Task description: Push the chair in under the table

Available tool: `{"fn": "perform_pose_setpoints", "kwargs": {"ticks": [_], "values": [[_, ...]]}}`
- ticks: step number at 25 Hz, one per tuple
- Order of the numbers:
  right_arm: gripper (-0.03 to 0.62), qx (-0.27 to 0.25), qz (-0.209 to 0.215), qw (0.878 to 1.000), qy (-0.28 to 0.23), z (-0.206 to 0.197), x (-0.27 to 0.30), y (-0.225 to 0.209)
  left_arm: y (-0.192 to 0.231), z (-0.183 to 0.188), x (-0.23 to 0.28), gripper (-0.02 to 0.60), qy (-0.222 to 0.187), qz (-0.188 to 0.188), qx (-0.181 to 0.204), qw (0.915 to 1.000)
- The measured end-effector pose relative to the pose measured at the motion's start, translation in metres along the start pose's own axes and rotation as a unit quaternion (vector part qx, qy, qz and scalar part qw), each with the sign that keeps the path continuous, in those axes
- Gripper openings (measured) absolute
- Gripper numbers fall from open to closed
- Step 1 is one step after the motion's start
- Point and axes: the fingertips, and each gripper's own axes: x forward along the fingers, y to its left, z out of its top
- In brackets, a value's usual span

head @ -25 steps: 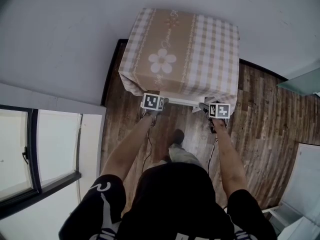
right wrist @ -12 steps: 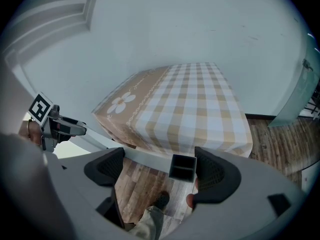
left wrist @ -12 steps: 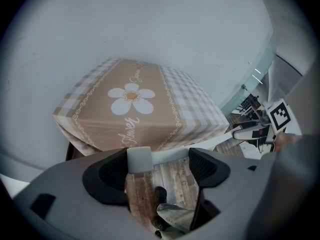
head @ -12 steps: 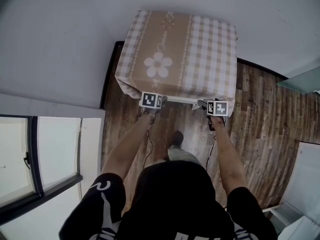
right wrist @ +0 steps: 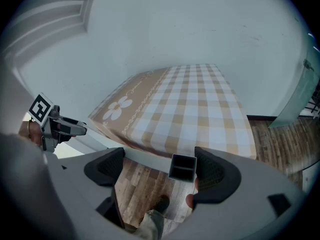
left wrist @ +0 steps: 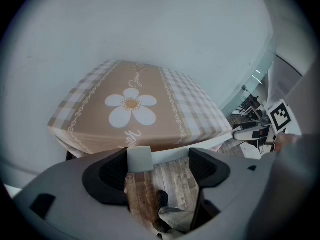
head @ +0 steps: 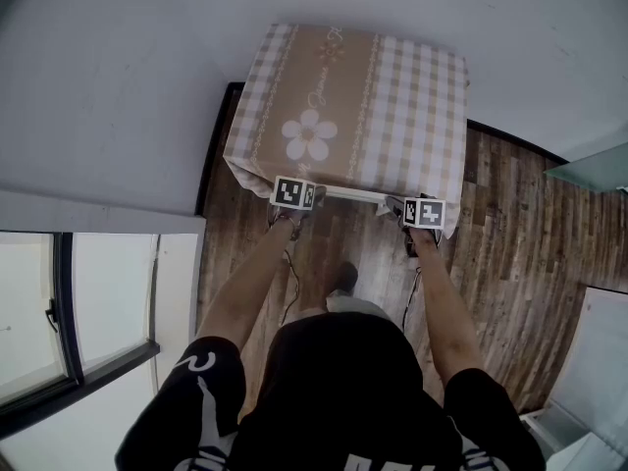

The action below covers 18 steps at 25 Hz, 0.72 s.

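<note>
The person wears a black short-sleeved shirt [head: 469,412], a white swirl print on its eight-o'clock sleeve [head: 199,371], pale trousers [head: 351,307] and a dark shoe [head: 343,276].

The chair [head: 353,196] at the worktop's [head: 392,86] near edge
The worktop backs onto the wall [head: 118,67]; the chair lies along its near side, left gripper [head: 294,197] at its left end, right gripper [head: 420,212] at its right.

I see the table [head: 353,106] backing onto the wall [head: 118,67], so nothing passes ahead. Open floor [head: 520,224] lies to its right
</note>
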Motion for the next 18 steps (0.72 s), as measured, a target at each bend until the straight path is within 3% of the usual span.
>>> {"fn": "perform_pose_setpoints", "kwargs": {"ticks": [18], "values": [[0.457,0.01,-0.003,1.0,0.003,0.018,0.014,0.002,0.015,0.023,0.007,0.371,-0.007,0.011,-0.009,0.9999]]}}
